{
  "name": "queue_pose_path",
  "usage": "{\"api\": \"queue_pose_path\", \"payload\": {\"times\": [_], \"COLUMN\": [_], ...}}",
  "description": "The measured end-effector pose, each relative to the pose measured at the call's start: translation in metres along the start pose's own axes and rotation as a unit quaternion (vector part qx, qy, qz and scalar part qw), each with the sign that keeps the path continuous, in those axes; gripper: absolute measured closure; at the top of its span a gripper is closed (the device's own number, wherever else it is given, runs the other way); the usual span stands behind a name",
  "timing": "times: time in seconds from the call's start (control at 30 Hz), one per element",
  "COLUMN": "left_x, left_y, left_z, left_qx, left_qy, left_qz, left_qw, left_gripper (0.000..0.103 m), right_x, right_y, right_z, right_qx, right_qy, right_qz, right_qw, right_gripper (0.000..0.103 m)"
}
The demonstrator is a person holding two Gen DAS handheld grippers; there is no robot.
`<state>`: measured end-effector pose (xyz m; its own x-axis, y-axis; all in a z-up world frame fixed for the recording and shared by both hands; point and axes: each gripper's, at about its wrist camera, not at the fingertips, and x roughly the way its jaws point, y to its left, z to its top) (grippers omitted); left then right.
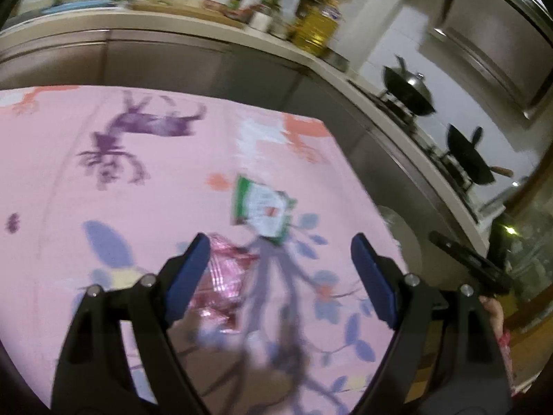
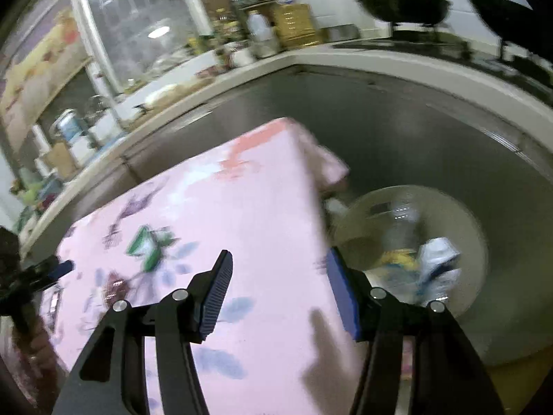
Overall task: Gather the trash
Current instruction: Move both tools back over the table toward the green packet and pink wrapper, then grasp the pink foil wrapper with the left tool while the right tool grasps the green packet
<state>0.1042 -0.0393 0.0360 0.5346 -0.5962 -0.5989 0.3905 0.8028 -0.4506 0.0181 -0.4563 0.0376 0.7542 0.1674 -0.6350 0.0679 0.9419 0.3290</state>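
A green and white wrapper (image 1: 264, 212) lies on the pink flowered tablecloth (image 1: 103, 180). A crumpled pink foil wrapper (image 1: 223, 276) lies nearer, just inside my left finger. My left gripper (image 1: 280, 269) is open and empty above the cloth, over both wrappers. My right gripper (image 2: 280, 290) is open and empty, over the table's right edge. Both wrappers show in the right wrist view, the green one (image 2: 148, 245) and the pink one (image 2: 115, 287). A round bin (image 2: 408, 242) on the floor beside the table holds a white and blue packet (image 2: 439, 266) and yellow trash.
A kitchen counter (image 1: 193, 31) with bottles and a yellow oil jug (image 1: 316, 31) runs behind the table. Two black woks (image 1: 411, 93) sit on the stove at the right. The bin's rim (image 1: 401, 238) shows past the table's right edge. Dark cabinet fronts (image 2: 397, 131) stand behind it.
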Motion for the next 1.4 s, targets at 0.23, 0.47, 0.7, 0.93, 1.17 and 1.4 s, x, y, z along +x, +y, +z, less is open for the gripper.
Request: {"api": "queue_pose_path", "payload": {"times": [0.23, 0.47, 0.7, 0.93, 1.17, 1.4], "left_x": [0.011, 0.061, 0.074, 0.056, 0.056, 0.078], "left_y": [0.018, 0.007, 0.019, 0.028, 0.015, -0.038], "left_z": [-0.027, -0.05, -0.053, -0.048, -0.025, 0.003], "left_qx": [0.024, 0.094, 0.095, 0.075, 0.058, 0.077], "left_qy": [0.019, 0.043, 0.051, 0.033, 0.038, 0.037], "left_qz": [0.068, 0.126, 0.15, 0.139, 0.096, 0.055], "left_qw": [0.9972, 0.9866, 0.9827, 0.9869, 0.9929, 0.9948], "left_gripper": [0.023, 0.023, 0.064, 0.078, 0.078, 0.078], "right_x": [0.05, 0.08, 0.123, 0.169, 0.149, 0.115], "right_y": [0.06, 0.102, 0.115, 0.128, 0.118, 0.058], "right_z": [-0.033, -0.031, -0.016, -0.018, -0.018, -0.011], "right_qx": [0.021, -0.018, -0.005, 0.032, 0.035, 0.086], "right_qy": [0.033, 0.05, 0.073, 0.108, 0.079, 0.057], "right_qz": [0.071, 0.092, 0.113, 0.144, 0.144, 0.152], "right_qw": [0.997, 0.994, 0.991, 0.983, 0.986, 0.983], "right_gripper": [0.05, 0.054, 0.059, 0.086, 0.103, 0.103]}}
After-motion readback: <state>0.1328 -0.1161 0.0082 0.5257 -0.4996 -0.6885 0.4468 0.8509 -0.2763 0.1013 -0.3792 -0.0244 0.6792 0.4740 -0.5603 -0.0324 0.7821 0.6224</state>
